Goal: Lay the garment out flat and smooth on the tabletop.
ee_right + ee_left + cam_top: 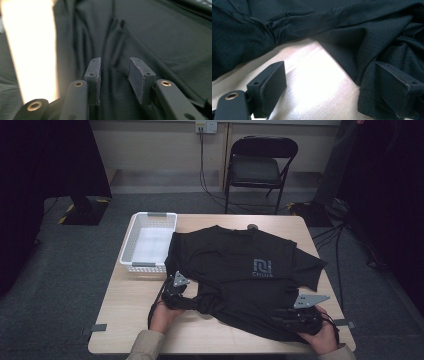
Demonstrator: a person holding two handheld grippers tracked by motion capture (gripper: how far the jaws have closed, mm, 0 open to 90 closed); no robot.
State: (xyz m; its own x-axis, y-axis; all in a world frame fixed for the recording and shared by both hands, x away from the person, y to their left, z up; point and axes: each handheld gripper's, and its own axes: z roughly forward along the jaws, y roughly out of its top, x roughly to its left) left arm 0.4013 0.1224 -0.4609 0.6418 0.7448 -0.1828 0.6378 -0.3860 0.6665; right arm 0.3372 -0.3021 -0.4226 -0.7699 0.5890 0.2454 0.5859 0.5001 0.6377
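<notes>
Shirt: black T-shirt (240, 270) lies on the table (130, 305), logo side up, hem bunched toward the person, just ahead of both grippers.
Axis: long axis runs from the near hem to the collar at the far edge; collar points away from the person, a sleeve splayed to the right.
Progress: judged early in a fold or tidy; shirt roughly flat but rumpled along the near edge, no fold made yet, nothing in the basket.
Left gripper (176, 289): at the hem's left corner; jaws spread wide, bare wood between them, cloth draped against one pad (395, 93), not pinched.
Right gripper (295, 312): over the hem's right end; jaws part-way apart with cloth lying beneath the gap, pads not pressing it.
Basket: white basket (148, 242) beyond the left gripper, touching the shirt's left edge.
</notes>
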